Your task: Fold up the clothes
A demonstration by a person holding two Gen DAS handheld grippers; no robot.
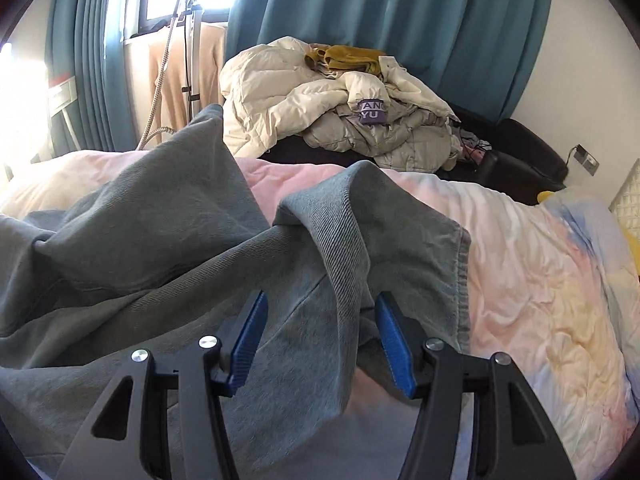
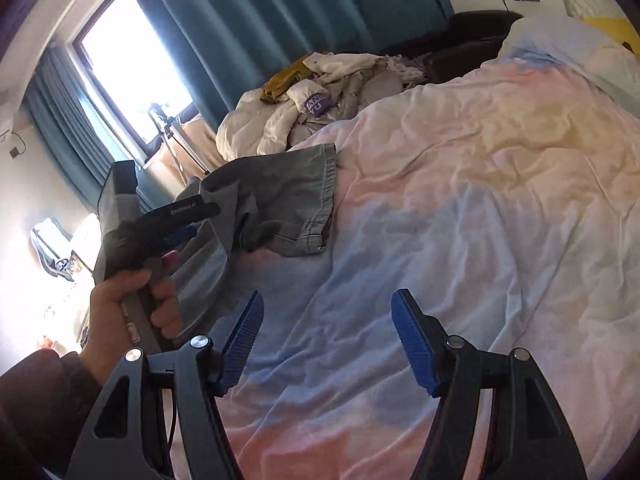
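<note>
Left-wrist view: grey trousers [image 1: 168, 240] lie crumpled on the pastel duvet [image 1: 540, 280], a raised fold of one leg standing between the blue pads of the left gripper [image 1: 320, 312], whose jaws are spread wide; contact with the cloth cannot be judged. Right-wrist view: right gripper [image 2: 328, 312] open and empty over bare duvet, trousers beyond it.

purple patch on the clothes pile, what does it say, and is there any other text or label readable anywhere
"ANG" over "YU": purple patch on a pale jacket in the clothes pile; letters partly cut off by a fold.
Small white print on the left gripper arm in the right wrist view: too blurred to read.
Nothing else carries readable text.
</note>
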